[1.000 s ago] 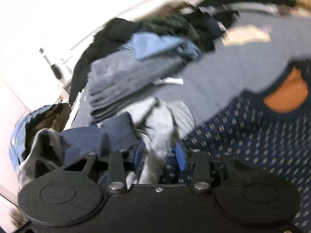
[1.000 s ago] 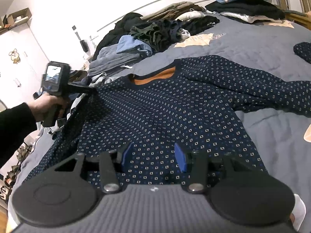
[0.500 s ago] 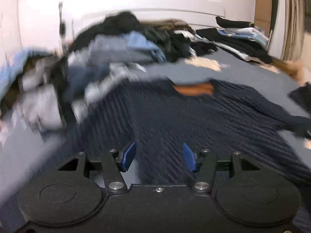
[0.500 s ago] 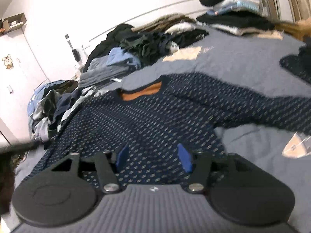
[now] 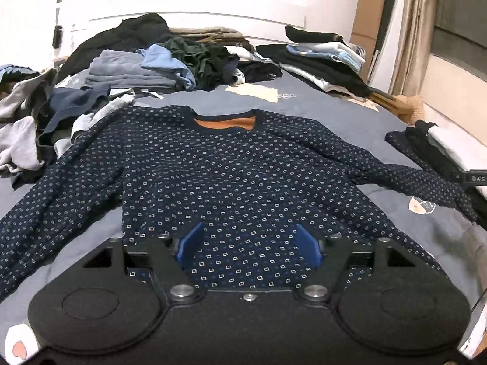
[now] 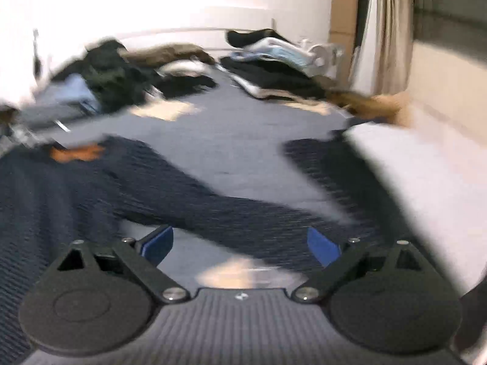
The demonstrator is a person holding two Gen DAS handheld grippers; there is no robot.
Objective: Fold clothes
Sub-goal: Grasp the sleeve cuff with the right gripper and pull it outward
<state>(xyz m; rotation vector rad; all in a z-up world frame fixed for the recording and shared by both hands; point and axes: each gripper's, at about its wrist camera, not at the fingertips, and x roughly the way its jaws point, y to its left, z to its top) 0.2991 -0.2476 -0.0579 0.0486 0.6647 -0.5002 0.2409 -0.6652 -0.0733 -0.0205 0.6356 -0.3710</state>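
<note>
A navy sweater (image 5: 231, 176) with small white squares and an orange inner collar lies flat, face up, on the grey-blue bed, sleeves spread to both sides. My left gripper (image 5: 248, 245) hovers over the sweater's lower hem, its jaws opening, with only cloth beneath and nothing pinched. The right wrist view is blurred by motion. There my right gripper (image 6: 240, 245) is over the sweater's right sleeve (image 6: 231, 213), jaws opening wide, nothing gripped between the blue pads. The orange collar (image 6: 76, 153) shows at far left.
A heap of unfolded clothes (image 5: 127, 70) fills the bed's far left. Folded stacks (image 5: 325, 57) sit at the far right by the headboard. A dark folded pile (image 5: 426, 146) and a white fold (image 6: 411, 176) lie at the right edge. Curtain and wall stand to the right.
The left gripper swung from the clothes heap at the sweater's left shoulder to the hem centre. The right gripper swung right, from the hem to the right sleeve. Both jaws widened.
</note>
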